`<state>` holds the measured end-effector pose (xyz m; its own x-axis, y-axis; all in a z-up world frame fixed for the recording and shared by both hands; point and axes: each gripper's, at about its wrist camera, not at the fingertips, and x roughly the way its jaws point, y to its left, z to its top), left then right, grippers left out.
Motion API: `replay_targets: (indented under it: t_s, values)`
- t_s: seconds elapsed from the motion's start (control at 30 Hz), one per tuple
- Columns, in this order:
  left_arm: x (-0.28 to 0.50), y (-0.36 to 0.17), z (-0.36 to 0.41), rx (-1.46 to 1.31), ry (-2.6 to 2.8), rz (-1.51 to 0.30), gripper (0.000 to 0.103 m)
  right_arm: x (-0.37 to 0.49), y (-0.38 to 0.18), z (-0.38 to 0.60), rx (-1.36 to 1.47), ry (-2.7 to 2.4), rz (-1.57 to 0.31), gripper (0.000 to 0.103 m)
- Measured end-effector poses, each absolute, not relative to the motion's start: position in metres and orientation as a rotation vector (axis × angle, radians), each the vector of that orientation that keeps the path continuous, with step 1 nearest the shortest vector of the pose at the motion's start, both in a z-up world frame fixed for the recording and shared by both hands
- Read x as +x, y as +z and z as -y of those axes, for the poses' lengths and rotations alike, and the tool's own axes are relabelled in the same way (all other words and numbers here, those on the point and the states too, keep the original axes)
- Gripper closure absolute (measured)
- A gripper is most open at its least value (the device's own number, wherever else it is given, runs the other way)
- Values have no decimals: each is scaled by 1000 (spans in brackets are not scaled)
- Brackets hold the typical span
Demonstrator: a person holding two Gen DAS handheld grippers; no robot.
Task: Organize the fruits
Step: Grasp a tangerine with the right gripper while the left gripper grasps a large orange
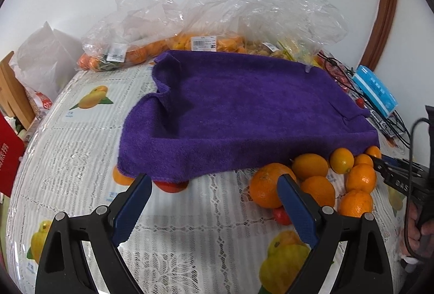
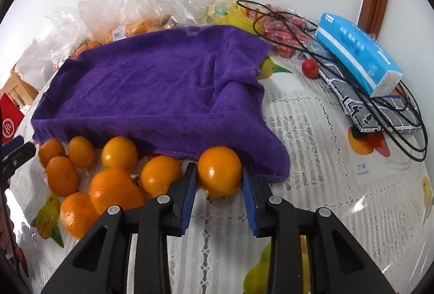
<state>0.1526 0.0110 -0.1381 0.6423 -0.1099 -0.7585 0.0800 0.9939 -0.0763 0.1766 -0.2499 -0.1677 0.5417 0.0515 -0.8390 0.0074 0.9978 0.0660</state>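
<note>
A purple towel (image 1: 244, 109) (image 2: 162, 93) lies over a raised shape in the middle of the table. A heap of oranges (image 2: 114, 185) (image 1: 320, 185) rests against its near edge. My right gripper (image 2: 219, 169) is shut on one orange (image 2: 217, 180) at the right end of that heap, its blue pads pressing both sides. My left gripper (image 1: 214, 180) stands open above the tablecloth just in front of the towel, with nothing between its fingers. A red fruit (image 1: 173, 187) peeks out from under the towel's edge, and a small red fruit (image 1: 282, 215) lies beside the oranges.
Clear plastic bags of fruit (image 1: 152, 47) crowd the back of the table. A blue tissue box (image 2: 358, 58), a patterned pouch (image 2: 366, 115), a black cable (image 2: 407, 131) and a small red fruit (image 2: 310, 69) sit at the right. A person's hand (image 1: 415, 234) holds the right gripper.
</note>
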Motion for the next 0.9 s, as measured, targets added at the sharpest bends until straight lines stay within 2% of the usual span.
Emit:
replay_targets:
  t_s: [0.2,0.4,0.47,0.53,0.83,0.9]
  values:
    - [153,-142,2,-31,-164,-876,13,171,-167,252,57,28,-958,71]
    - [162,-147,11,-63,-219,-900,22,163,-168,256,71,32,-949,71]
    - [163,-148,11,-92,-249,-911,32,163,-168,257,72,37,-948,71]
    - [165,-150,11,-130,-285,-925,37,162,-167,256,73,41,-948,71]
    - [175,-161,17,-183,-321,-977,40,160,-168,255,69,56,-953,71]
    - [174,-162,22,-161,-323,-975,48,160,-168,254,66,59,-954,71]
